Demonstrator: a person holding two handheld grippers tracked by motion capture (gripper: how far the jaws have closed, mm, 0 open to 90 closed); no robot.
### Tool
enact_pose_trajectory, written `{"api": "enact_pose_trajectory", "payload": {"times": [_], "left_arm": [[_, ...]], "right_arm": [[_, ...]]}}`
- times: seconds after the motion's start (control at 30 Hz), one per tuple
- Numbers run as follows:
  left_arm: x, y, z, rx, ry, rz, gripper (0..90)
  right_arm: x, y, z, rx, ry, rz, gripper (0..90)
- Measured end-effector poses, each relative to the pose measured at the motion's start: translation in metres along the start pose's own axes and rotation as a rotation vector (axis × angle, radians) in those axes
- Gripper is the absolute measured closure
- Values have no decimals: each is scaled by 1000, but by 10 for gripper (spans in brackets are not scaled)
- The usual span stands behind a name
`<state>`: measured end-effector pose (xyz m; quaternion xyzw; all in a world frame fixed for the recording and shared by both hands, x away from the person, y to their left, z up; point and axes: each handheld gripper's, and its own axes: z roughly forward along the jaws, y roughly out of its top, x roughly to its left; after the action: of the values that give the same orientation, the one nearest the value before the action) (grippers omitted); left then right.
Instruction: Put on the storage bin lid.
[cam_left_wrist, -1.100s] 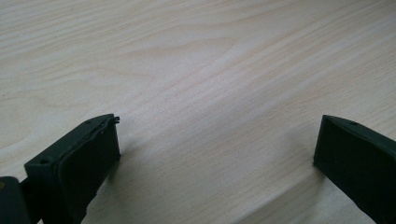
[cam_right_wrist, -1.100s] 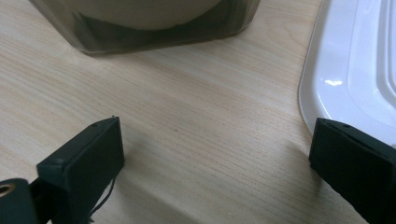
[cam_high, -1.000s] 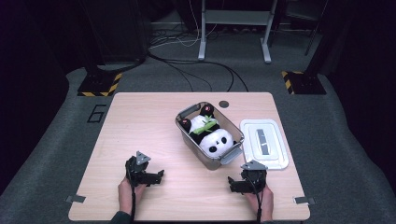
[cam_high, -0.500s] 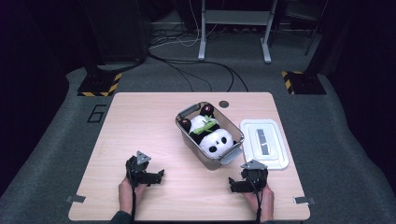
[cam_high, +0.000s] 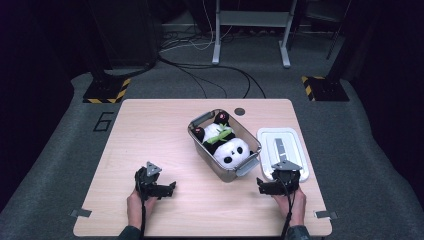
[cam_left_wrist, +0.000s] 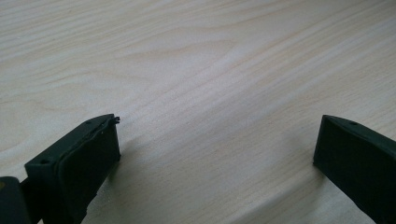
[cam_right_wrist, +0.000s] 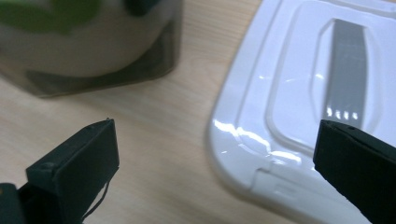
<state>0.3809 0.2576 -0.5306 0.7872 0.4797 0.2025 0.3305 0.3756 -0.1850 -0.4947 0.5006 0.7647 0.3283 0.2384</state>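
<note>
A clear plastic bin (cam_high: 206, 149) stands at the table's middle with a panda plush (cam_high: 227, 145) lying inside it. Its white lid (cam_high: 281, 140) lies flat just to the right. My right gripper (cam_high: 269, 185) rests near the front edge, just below the lid, jaws wide open. In the right gripper view the lid's corner (cam_right_wrist: 261, 140) lies between the jaws and the bin's wall (cam_right_wrist: 93, 60) is at upper left. My left gripper (cam_high: 162, 189) rests at the front left, open over bare wood (cam_left_wrist: 210, 93).
The wooden table (cam_high: 150, 130) has a round dark grommet (cam_high: 240, 111) at its far edge. Beyond it are floor cables (cam_high: 210, 75), a metal stand (cam_high: 250, 30) and hazard-taped feet (cam_high: 105, 92). Bare wood lies left of the bin.
</note>
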Motion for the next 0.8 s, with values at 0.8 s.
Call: {"api": "enact_pose_trajectory", "payload": {"times": [0.8], "left_arm": [[0, 0, 0, 4, -2, 9, 0]], "right_arm": [[-70, 36, 41, 37, -50, 135, 19]]}}
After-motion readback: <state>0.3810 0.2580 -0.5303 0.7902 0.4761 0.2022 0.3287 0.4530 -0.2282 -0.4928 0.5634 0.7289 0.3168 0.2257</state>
